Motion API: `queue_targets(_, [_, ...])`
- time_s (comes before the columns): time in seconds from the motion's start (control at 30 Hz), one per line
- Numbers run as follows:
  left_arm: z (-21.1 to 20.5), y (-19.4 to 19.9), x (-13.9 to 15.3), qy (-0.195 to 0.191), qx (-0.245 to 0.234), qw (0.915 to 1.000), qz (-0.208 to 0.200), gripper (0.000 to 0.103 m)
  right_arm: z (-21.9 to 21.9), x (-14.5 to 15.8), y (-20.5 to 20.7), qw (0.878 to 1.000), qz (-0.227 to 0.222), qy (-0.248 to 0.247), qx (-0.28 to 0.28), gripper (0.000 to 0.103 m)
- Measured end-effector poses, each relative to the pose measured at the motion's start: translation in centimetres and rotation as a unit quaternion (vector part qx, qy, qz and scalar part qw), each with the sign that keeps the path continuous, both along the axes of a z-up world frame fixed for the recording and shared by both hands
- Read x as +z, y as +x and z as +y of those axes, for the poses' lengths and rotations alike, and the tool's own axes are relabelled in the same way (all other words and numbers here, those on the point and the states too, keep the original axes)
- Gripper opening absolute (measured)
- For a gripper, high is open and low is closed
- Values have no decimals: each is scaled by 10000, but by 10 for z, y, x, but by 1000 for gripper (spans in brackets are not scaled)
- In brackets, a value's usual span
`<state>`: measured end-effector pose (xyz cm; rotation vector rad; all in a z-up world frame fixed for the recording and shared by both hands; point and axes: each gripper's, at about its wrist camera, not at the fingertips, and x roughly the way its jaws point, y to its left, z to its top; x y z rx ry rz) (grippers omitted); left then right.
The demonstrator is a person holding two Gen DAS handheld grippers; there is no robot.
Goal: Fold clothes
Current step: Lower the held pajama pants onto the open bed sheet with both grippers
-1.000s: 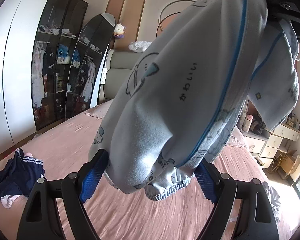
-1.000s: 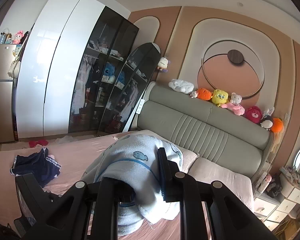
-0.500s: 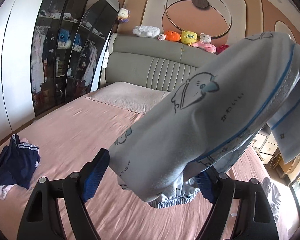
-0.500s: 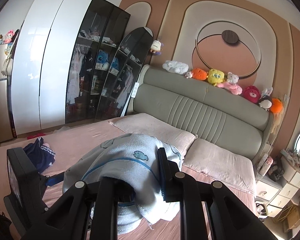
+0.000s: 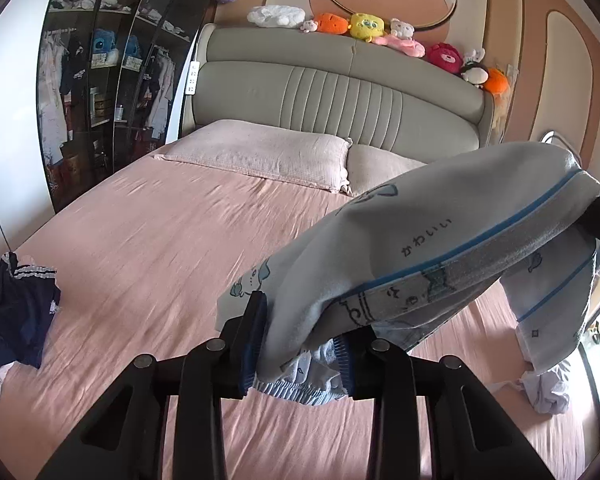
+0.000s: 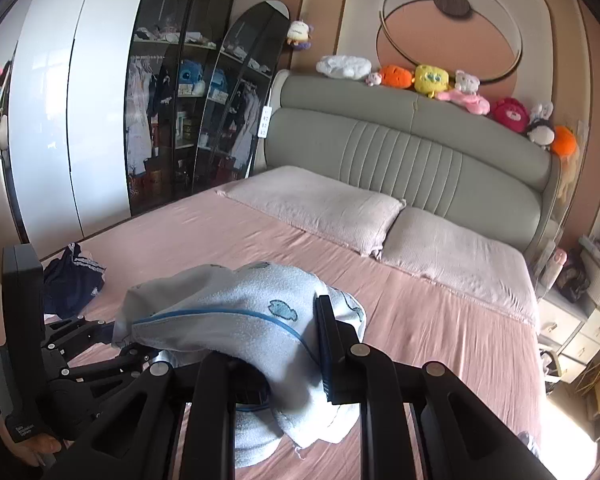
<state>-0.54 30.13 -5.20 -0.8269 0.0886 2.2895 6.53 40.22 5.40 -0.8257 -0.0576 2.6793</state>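
A: What do the jaws of the left gripper [image 5: 300, 340] hold?

B: They are clamped on the light blue pajama pants [image 5: 440, 248], pinching the cloth just above the gathered elastic hem that droops below the blue pads. From there the printed fabric, with a blue stripe and small cartoon figures, rises up and to the right of the jaws.

A: And the right gripper [image 6: 276, 344]?

B: Its jaws are closed on the other part of the same pajama pants [image 6: 240, 320]; the cloth bunches between the fingers and spills over and below them. To the left of these jaws the other gripper shows, with the garment stretched between the two above the pink bed sheet [image 5: 152, 248].

A: What lies beyond the jaws?

B: Far left of them, a dark navy garment with white stripes [image 5: 16, 312] lies crumpled at the bed's edge. Ahead are two pink pillows [image 6: 320, 208] against the grey padded headboard [image 6: 412, 148], with a row of plush toys [image 6: 432, 78] on top. Left of that stands a glass-fronted wardrobe [image 6: 172, 112]; far right, a white dresser [image 6: 596, 316].
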Motion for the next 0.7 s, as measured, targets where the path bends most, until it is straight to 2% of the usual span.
queue_targets(0.13, [9, 10, -11, -244, -236, 9994, 34, 18, 6, -21, 2, 9997, -225, -91, -87, 16])
queue_targets(0.37, [25, 14, -17, -457, -562, 9973, 133, 18, 28, -46, 5, 9974, -549, -293, -365, 16])
queue_targets(0.7, [44, 1, -37, -781, -675, 9947, 23, 18, 56, -88, -3, 9922, -958, -595, -536, 16])
